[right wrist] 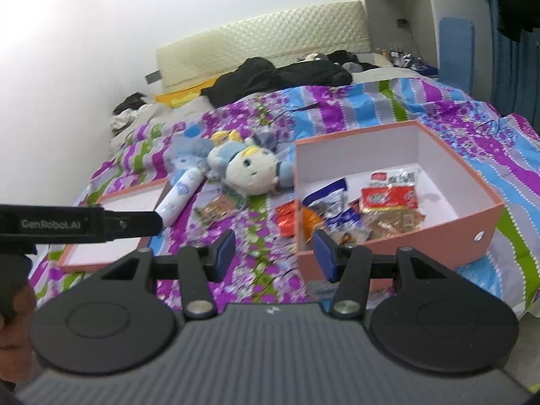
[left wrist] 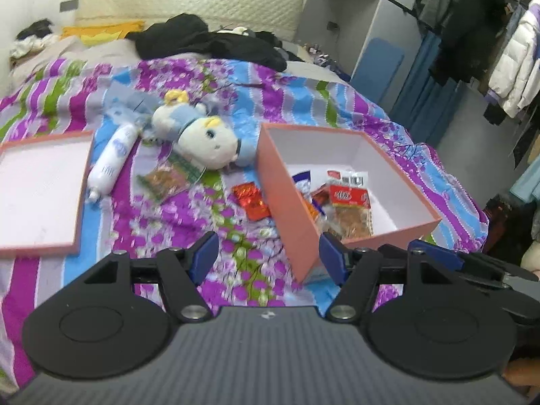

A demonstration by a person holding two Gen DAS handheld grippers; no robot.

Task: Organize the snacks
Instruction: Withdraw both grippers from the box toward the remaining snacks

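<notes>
Pink box [left wrist: 287, 182] ahead-right of my tongs already holds several snacks, but the red packet [left wrist: 251, 200] and green packet [left wrist: 165, 179] wait outside it, and my left tongs [left wrist: 266, 256] and right tongs [right wrist: 274, 253] hang wide apart, empty.

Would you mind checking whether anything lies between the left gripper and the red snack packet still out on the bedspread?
Nothing visible does. The left gripper, jaws open and empty, has only bare bedspread between it and the red snack packet, which lies against the pink box wall, so that wall may crowd one jaw.
</notes>
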